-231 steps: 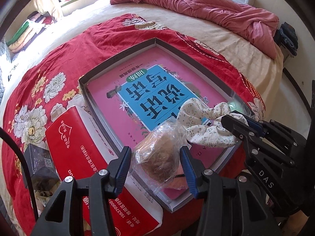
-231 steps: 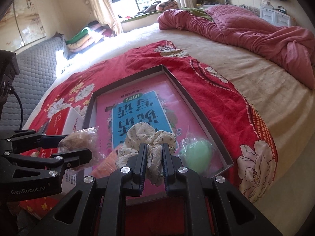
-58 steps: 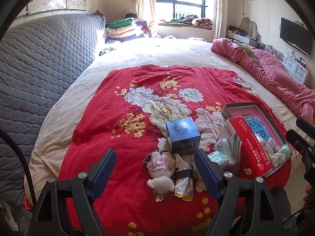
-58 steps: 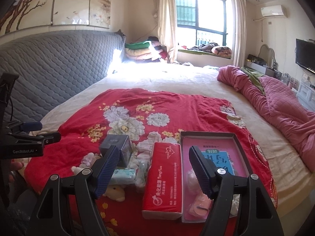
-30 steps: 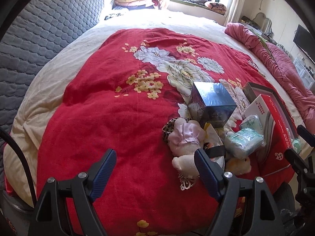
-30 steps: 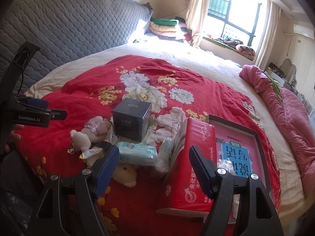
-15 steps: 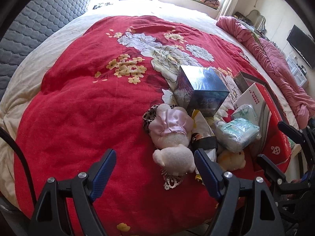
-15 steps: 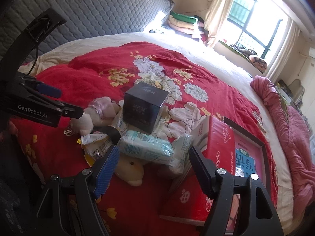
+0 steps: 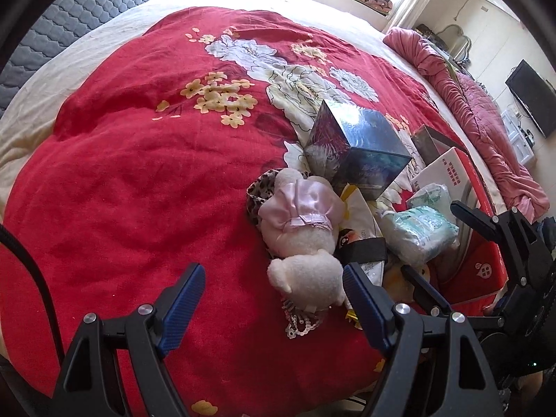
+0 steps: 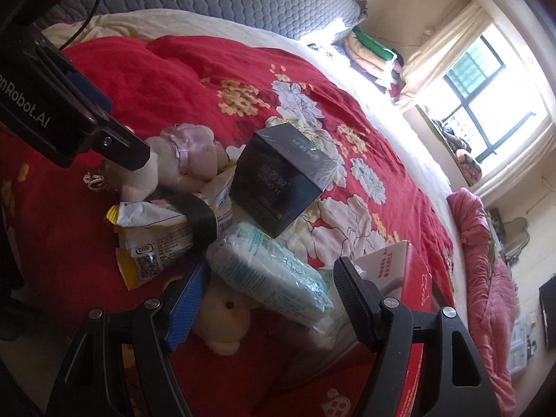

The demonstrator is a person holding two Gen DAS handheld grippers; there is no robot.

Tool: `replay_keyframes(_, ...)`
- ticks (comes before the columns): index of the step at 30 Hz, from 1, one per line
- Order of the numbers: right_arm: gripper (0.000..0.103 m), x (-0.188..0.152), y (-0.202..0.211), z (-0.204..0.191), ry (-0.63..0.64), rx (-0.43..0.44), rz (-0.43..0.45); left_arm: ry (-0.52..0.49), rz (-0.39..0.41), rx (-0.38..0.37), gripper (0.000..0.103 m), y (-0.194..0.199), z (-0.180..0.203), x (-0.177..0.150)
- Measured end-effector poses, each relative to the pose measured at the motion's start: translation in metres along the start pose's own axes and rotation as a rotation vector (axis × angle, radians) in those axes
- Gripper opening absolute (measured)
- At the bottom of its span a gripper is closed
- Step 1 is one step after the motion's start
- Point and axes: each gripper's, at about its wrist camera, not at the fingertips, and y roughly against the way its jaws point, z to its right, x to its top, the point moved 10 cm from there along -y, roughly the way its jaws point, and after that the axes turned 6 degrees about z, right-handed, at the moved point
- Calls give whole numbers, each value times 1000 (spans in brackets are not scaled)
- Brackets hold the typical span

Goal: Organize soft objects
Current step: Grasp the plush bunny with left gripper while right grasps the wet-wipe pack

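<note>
Bed (image 9: 69, 80) under a red floral blanket (image 9: 146, 180), red tissue pack (image 10: 410, 299), dark cube box (image 10: 281, 180), teal wipes packet (image 10: 267, 278) between the wide-open empty right hand-held gripper (image 10: 267, 299), white plush toy in pink dress (image 9: 302, 236) just inside the wide-open empty left hand-held gripper (image 9: 274, 299)

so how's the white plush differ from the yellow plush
The white plush wears a pink satin dress; the yellow plush is bare. The white plush lies fully exposed on top of the blanket; the yellow plush is half buried under the tissue pack. Both are small, soft, pale toys and ungripped.
</note>
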Motion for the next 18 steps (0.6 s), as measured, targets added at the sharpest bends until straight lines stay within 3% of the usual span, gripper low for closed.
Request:
replay_keyframes(4, 74, 2, -10, 3, -19, 26, 5, 23, -18, -12, 80, -7, -3, -2)
replay_keyframes(6, 59, 2, -16, 4, -59, 63, 0, 38, -21, -24, 80, -10, -3, -2)
replay_keyframes(7, 45, 2, -20, 4, -83, 80, -7, 43, -22, -30, 80, -11, -4, -2)
replay_keyframes(8, 40, 2, -23, 5, -110, 91, -13, 47, -23, -38, 80, -13, -4, -2)
replay_keyframes(15, 30, 4, -24, 26, -369, 172, 16, 117, -36, -113, 79, -25, -4, -4)
replay_keyframes(18, 30, 6, -16, 33, -449, 202, 44, 147, -33, -169, 65, -26, 0, -3)
